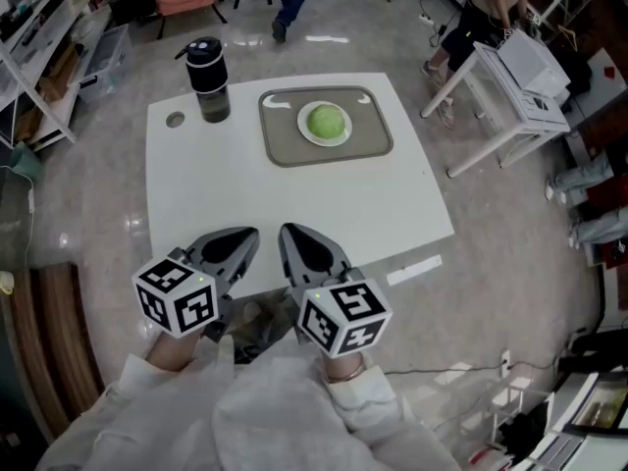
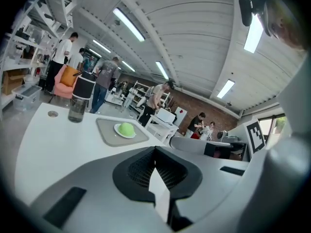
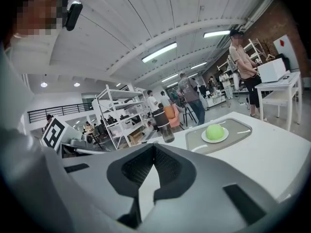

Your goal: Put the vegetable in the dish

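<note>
At twelve o'clock on the white table (image 1: 294,204), a round green vegetable (image 1: 326,121) sits on a small white dish (image 1: 306,133), itself on a grey tray (image 1: 378,135). A dark-lidded bottle (image 1: 209,78) stands at eleven. Down at six, by the near edge, the left gripper (image 1: 249,235) and right gripper (image 1: 290,233) hang side by side, each clenched on nothing.

Near edge of white square tabletop (image 1: 294,199) hidden behind left hand-held gripper (image 1: 251,234) and right hand-held gripper (image 1: 287,230). Small round grey spot (image 1: 175,120) beside black-lidded clear bottle (image 1: 208,78): too small to identify, possibly cap.
</note>
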Motion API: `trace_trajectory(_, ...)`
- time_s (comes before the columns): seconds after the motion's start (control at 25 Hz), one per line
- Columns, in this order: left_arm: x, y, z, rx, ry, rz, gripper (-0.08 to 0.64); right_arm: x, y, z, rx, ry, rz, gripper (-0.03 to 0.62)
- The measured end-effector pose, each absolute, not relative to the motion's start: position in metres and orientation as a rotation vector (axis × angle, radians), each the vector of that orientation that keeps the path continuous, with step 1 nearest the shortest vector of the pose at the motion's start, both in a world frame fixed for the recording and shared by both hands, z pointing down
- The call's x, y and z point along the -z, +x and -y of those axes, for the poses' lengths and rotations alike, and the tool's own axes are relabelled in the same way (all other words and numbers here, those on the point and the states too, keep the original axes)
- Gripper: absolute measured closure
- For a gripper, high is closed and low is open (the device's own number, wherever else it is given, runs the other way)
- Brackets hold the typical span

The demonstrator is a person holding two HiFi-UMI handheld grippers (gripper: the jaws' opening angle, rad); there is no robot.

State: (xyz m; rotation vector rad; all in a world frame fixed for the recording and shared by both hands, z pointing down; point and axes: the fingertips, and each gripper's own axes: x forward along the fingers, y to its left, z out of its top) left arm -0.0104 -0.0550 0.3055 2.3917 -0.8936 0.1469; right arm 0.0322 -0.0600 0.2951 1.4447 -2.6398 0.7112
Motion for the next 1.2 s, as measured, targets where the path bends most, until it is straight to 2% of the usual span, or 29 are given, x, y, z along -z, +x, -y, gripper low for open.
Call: trace_trajectory(1.2,-0.297,0.012,0.06,-0.128,2.383,0.959,0.552,-0.285,0.042,0.069,-0.548,1.291,2.665,0.579)
